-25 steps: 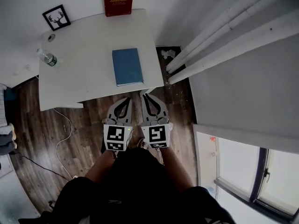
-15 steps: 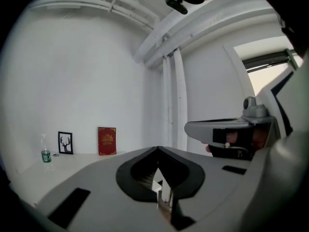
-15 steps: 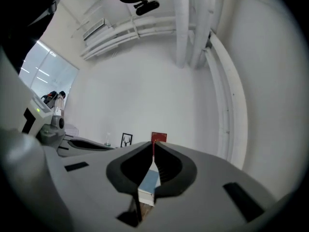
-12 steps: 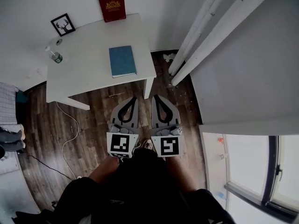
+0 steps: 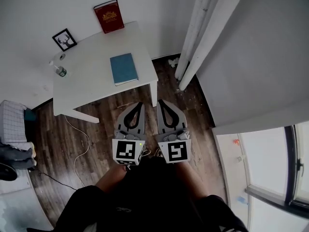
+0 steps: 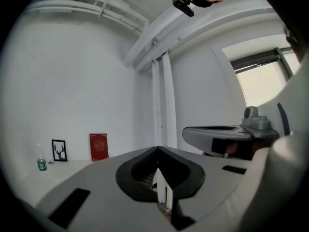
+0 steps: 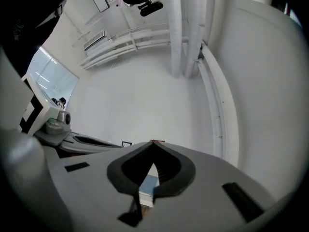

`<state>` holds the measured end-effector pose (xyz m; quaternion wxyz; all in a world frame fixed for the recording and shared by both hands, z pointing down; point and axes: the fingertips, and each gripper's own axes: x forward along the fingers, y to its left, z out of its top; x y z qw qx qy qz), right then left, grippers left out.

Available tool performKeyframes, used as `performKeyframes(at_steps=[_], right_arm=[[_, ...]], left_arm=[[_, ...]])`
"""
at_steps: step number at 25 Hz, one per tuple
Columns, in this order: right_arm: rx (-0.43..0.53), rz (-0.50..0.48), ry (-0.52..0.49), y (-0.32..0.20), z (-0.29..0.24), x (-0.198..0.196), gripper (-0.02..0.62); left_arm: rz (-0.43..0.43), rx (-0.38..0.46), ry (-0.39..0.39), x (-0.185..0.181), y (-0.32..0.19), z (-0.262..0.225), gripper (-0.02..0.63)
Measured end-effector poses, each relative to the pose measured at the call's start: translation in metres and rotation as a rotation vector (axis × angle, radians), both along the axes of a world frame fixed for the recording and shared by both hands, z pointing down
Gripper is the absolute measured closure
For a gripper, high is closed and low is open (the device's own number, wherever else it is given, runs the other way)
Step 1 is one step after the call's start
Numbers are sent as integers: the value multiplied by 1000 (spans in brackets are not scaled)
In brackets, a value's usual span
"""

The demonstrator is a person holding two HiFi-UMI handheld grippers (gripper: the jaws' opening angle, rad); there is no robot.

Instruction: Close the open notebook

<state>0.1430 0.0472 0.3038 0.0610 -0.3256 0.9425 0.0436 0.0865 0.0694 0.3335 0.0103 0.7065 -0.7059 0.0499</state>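
Note:
The blue notebook (image 5: pixel 123 68) lies closed and flat near the front right of the white table (image 5: pixel 87 88). Both grippers hang side by side over the wooden floor, short of the table's front edge and close to the person's body. My left gripper (image 5: pixel 141 104) is shut, its tips meeting with nothing between them (image 6: pixel 157 149). My right gripper (image 5: pixel 159 101) is shut and empty too (image 7: pixel 153 143). In the right gripper view a patch of the blue notebook (image 7: pixel 147 183) shows through the hollow behind the tips. Neither gripper touches the notebook.
A red book (image 5: pixel 109 15) and a framed deer picture (image 5: pixel 64 39) lean on the wall behind the table. A water bottle (image 5: pixel 58 70) stands at its left edge. White pipes (image 5: pixel 198 33) run up on the right, a cable (image 5: pixel 79 144) trails on the floor, and a window (image 5: pixel 270 178) is at lower right.
Both grippers have drawn back from the table's front edge toward the person and risen. The table looks farther off. The notebook stays closed where it was.

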Motion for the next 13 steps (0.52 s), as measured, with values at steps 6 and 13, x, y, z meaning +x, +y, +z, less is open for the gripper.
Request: performKeyframes(at_steps=[6,13], right_arm=[[11,18,23,-4,0,8,574],[22,7,29,-7,1,1,574]], left_arm=[[37,5,-7,11,-7,-2,604],[50,-23,-11,12,-10,5,604]])
